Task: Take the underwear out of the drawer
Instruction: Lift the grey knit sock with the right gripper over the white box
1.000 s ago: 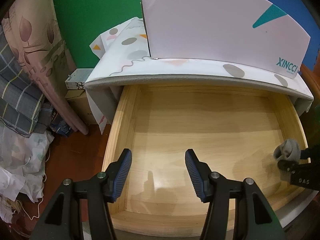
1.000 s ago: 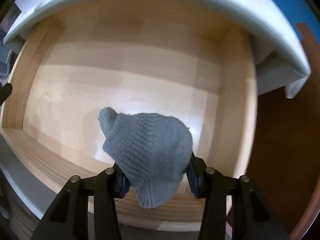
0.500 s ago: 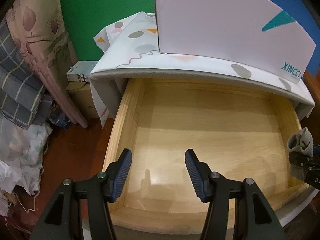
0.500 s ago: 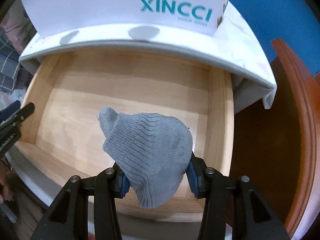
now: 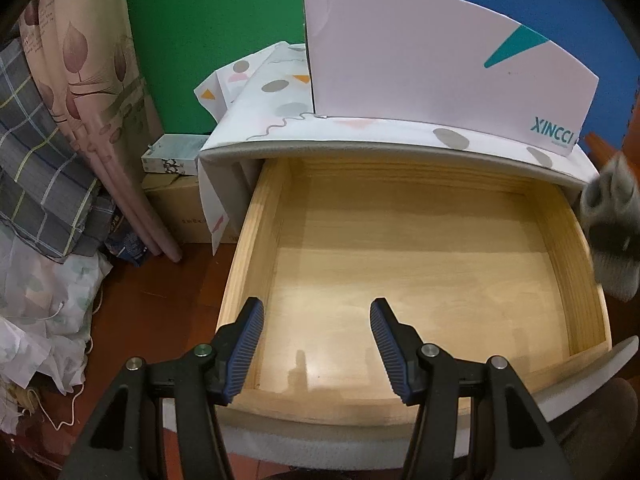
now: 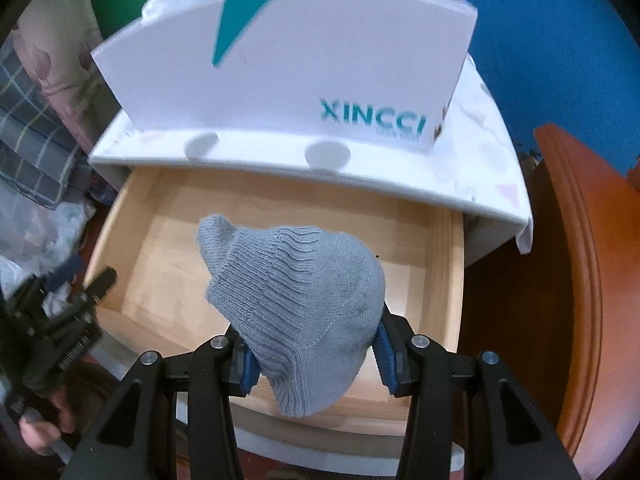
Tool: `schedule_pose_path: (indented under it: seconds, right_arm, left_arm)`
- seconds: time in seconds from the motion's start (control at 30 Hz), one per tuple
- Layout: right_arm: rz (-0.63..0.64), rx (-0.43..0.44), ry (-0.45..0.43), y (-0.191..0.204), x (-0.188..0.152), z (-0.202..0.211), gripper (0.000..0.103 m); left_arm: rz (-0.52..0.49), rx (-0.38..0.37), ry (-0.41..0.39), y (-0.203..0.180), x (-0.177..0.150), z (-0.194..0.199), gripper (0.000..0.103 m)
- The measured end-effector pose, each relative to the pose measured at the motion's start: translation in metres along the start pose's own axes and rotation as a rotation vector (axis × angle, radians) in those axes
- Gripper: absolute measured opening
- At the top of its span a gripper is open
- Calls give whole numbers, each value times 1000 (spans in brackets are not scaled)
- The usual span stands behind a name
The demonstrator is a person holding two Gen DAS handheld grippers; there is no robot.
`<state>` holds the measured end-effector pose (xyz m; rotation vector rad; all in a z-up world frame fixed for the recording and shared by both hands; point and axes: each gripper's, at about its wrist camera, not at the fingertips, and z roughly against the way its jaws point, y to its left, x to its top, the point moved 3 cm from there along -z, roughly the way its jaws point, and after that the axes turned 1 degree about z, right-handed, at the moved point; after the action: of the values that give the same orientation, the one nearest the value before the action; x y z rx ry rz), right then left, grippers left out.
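Observation:
My right gripper [image 6: 314, 354] is shut on a grey knitted garment [image 6: 296, 304] and holds it above the open wooden drawer [image 6: 160, 216]. The garment also shows blurred at the right edge of the left wrist view [image 5: 612, 232]. My left gripper [image 5: 316, 340] is open and empty over the front left of the drawer [image 5: 400, 240], whose floor is bare. It also shows at the left of the right wrist view [image 6: 60, 320].
A white XINCCI box [image 5: 440, 68] stands on the white patterned cabinet top [image 5: 280, 120] above the drawer. Curtains and folded cloth [image 5: 48, 140] pile up at the left, cardboard boxes [image 5: 180, 208] beside the cabinet. A brown wooden edge [image 6: 580, 260] is at the right.
My right gripper has lifted the grey garment up and out of the drawer, well above it now. My left gripper has pulled back and up slightly, still open.

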<state>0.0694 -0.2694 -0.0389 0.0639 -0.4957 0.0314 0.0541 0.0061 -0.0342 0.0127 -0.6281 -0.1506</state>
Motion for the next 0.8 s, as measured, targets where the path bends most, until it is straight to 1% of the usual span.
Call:
schedule_pose_path:
  seconds: [0.17,0.33,0.37,0.6,0.8]
  right_arm:
    - [-21,23,-55,-2,22,26,43]
    - [-33,31,-125,-6,60,57,43]
    - [-34,31,-135,-2,65,55,43]
    - [-37,6,-205,1,120,80,43]
    - [-41,-36,-208,-1,158,79,43]
  left_arm:
    - [-2,22,4,-1,1,-3,57]
    - [-34,38,-3,-5,0,-4,57]
    - [-35,39,-3,-5,0,-4,57]
    - [-21,20,-5,-2,0,-4,57]
    - [-15,11,-5,-2,1,-4,57]
